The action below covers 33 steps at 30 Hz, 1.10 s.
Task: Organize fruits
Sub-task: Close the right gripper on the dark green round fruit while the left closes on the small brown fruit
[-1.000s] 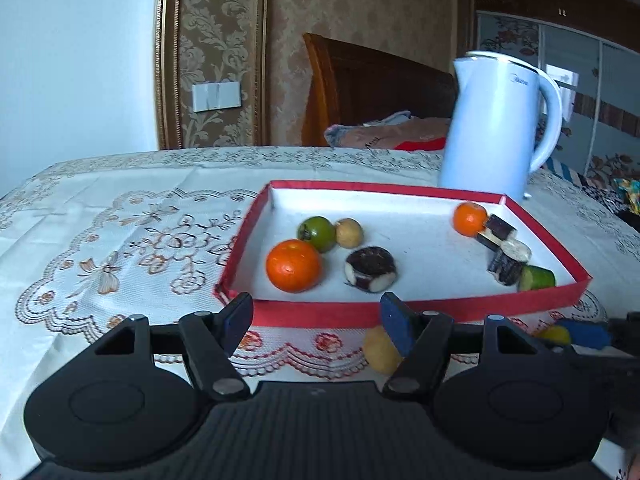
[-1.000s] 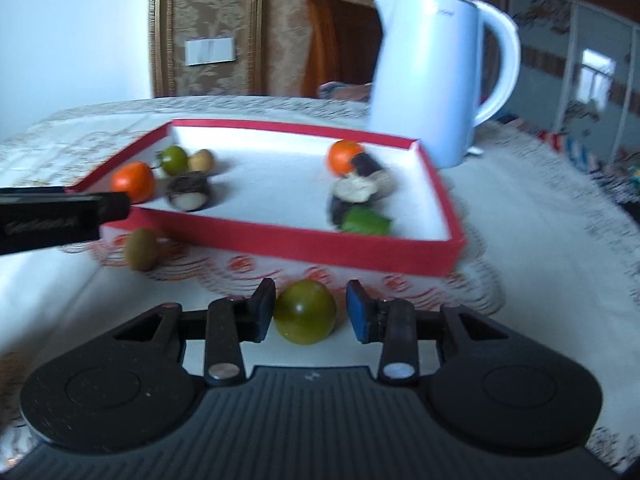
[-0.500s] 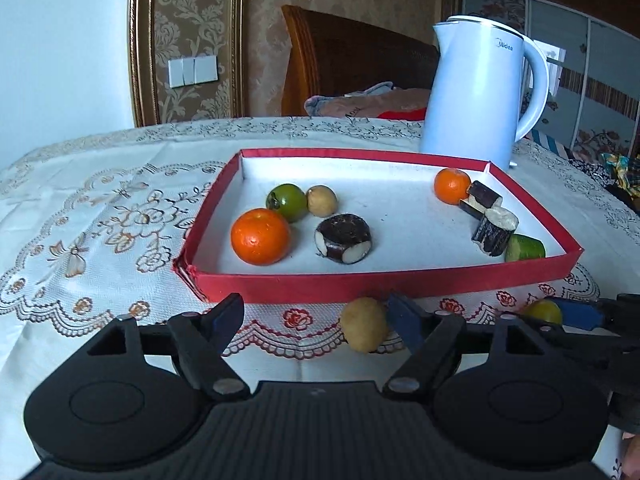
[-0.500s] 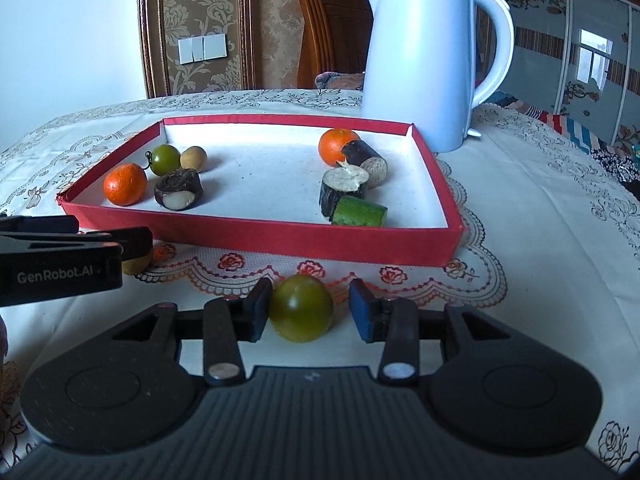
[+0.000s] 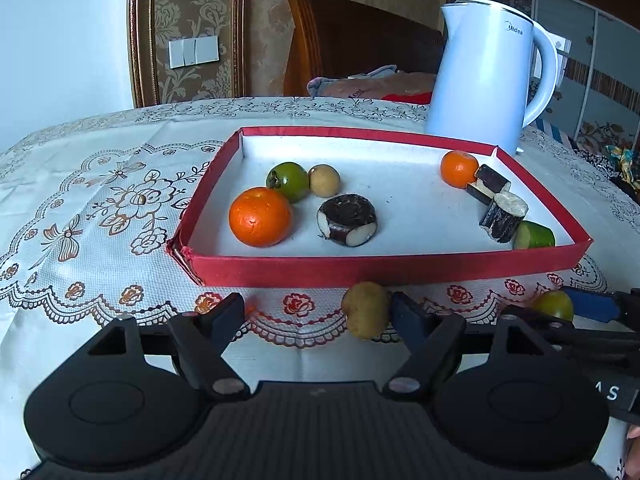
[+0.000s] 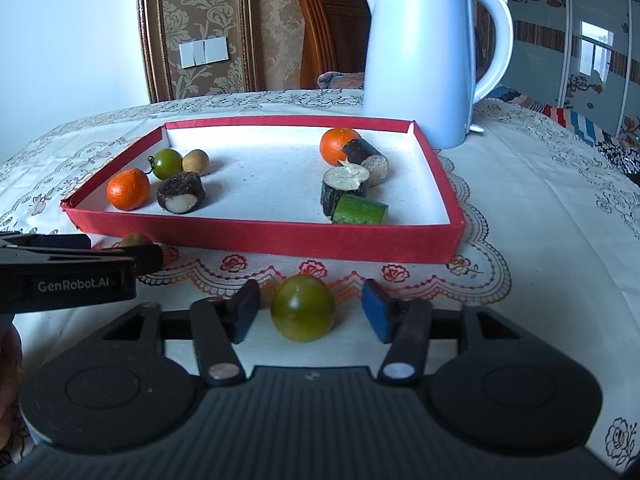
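Observation:
A red-walled tray point(image 5: 360, 270) point(image 6: 256, 236) holds two oranges point(image 5: 260, 216) point(image 6: 339, 145), a green tomato point(image 5: 289, 181), a small tan fruit point(image 5: 325, 180), dark cane pieces point(image 5: 347, 219) and a cucumber piece point(image 6: 360, 210). My left gripper point(image 5: 316, 314) is open on the cloth before the tray; a tan fruit point(image 5: 366, 310) lies against its right finger. My right gripper point(image 6: 310, 312) is open around a green tomato point(image 6: 303, 307), with gaps on both sides. That tomato also shows in the left wrist view point(image 5: 554, 305).
A white electric kettle point(image 5: 486, 80) point(image 6: 422, 56) stands behind the tray's right corner. A wooden chair point(image 5: 348, 44) is at the far table edge. The lace tablecloth point(image 5: 100, 200) covers the table. The left gripper's body point(image 6: 68, 276) shows at the left of the right wrist view.
My right gripper's fingers have spread apart from the green tomato, which now rests on the cloth. My left gripper has shifted so the tan fruit lies between its fingers, by the right one.

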Motion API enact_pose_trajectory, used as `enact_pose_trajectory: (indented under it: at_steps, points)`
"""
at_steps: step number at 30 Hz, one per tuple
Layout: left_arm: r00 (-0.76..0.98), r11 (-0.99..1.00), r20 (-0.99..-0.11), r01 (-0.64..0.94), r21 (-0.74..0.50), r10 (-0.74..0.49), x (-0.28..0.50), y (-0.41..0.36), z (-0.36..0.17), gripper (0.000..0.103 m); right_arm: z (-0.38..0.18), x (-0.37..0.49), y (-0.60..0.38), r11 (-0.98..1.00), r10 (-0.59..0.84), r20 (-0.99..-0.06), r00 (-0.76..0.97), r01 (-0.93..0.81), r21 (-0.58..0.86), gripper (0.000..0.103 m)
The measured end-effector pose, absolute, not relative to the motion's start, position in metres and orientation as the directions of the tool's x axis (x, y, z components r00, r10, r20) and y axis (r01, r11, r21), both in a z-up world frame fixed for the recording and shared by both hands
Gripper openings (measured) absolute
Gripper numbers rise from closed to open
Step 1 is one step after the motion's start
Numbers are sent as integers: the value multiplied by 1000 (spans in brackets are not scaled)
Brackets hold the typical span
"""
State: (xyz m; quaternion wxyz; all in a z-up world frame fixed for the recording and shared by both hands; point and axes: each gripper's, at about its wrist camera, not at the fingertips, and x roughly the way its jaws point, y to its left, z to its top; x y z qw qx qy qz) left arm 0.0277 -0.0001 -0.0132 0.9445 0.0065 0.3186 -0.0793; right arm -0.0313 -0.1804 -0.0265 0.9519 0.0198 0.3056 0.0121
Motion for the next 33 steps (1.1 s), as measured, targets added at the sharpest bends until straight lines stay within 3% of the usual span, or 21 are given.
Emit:
enact_pose_trajectory:
  at_steps: [5, 13, 22, 29, 33]
  points:
    - [793, 989, -596, 144, -24, -130, 26, -1, -12, 59, -27, -32, -182, 998, 44, -579, 814, -12, 59, 57]
    - [795, 989, -593, 146, -19, -129, 26, -2, -12, 45, -27, -32, -182, 998, 41, -580, 814, -12, 55, 58]
    - [796, 989, -591, 146, -19, -129, 26, -1, -12, 36, -26, -32, -183, 998, 49, -577, 816, -12, 68, 58]
    - [796, 989, -592, 148, -12, -126, 26, -2, -12, 36, -27, -31, -181, 999, 36, -580, 814, -11, 47, 57]
    - [797, 989, -590, 148, -14, -127, 26, -2, -12, 35, -27, -32, -179, 999, 24, -577, 817, -6, 33, 46]
